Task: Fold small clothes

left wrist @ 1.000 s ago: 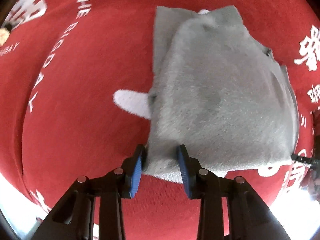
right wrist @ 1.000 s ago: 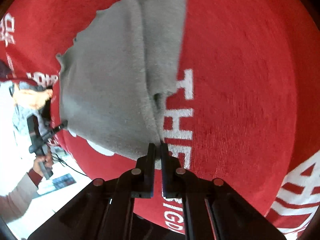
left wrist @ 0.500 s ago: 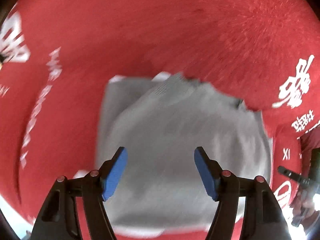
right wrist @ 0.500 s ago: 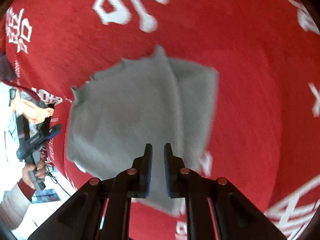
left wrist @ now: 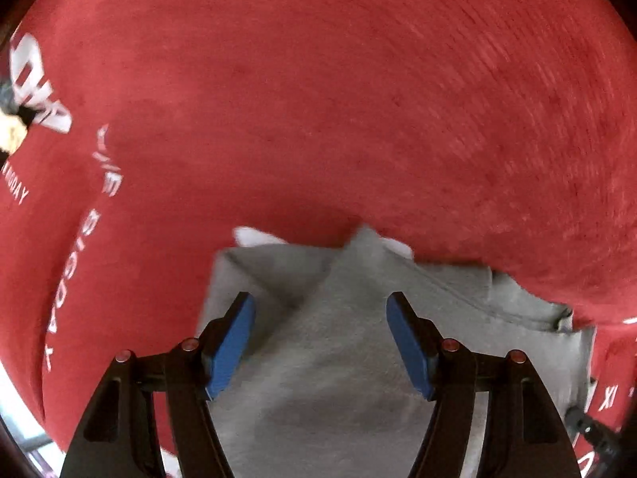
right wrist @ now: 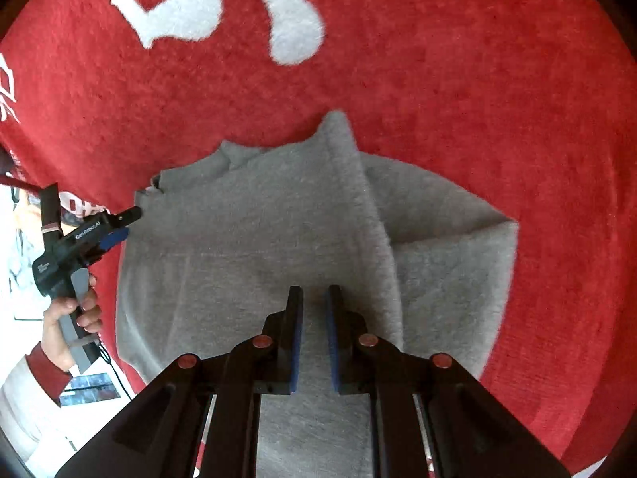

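— Position of the grey garment [left wrist: 338,378]?

— Lying folded on the red cloth [left wrist: 318,99] with white lettering that covers the surface. Filling the lower half of both wrist views. Marked by a raised fold ridge running away from the right camera, with another layer lapped out flat to the right of it.

— State of the left hand-held gripper [left wrist: 318,302]?

— Spread wide, having just been opening. Gripping nothing: blue pads [left wrist: 235,338] clear of the fabric on both sides. Pointing steeply down over the near part of the garment.

— And the right hand-held gripper [right wrist: 314,292]?

— Parted by a narrow gap only, having just been opening a little. Pinching nothing. Poised over the garment, just left of the ridge.

— Anything further to record?

— Seen from the right camera: a left hand [right wrist: 69,318] wrapped round the handle of the left hand-held gripper, at the garment's left edge. Below it, a white sleeve [right wrist: 20,406] with a red cuff.
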`<state>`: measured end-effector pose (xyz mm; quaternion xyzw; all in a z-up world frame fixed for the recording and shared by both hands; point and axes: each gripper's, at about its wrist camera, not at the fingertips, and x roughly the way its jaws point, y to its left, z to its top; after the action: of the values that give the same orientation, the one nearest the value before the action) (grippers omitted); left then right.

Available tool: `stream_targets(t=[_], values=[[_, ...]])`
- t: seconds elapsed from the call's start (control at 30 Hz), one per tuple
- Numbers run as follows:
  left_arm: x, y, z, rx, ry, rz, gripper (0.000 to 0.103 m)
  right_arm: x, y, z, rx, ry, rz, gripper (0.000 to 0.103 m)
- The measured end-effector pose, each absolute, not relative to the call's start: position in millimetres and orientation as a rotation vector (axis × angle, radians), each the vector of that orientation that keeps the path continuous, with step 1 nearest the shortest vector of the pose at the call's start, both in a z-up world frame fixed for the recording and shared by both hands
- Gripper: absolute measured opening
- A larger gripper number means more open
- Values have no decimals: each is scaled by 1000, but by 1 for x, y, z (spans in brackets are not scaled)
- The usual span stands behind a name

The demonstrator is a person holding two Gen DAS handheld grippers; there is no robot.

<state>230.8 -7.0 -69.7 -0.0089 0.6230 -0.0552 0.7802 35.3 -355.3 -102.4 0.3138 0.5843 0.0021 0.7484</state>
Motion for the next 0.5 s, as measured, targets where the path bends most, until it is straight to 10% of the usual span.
stream_targets(t=[0.07, 0.2, 0.5], values=[[225, -1, -59, -1, 1340, -135, 70, 33, -355, -97, 671, 1284, 1, 15], [193, 15, -37, 70, 1362, -206, 70, 23, -351, -78, 642, 1269, 9, 51], [115, 65, -40, 18, 1476, -248, 70, -14, -319, -42, 715, 1256, 102, 52]])
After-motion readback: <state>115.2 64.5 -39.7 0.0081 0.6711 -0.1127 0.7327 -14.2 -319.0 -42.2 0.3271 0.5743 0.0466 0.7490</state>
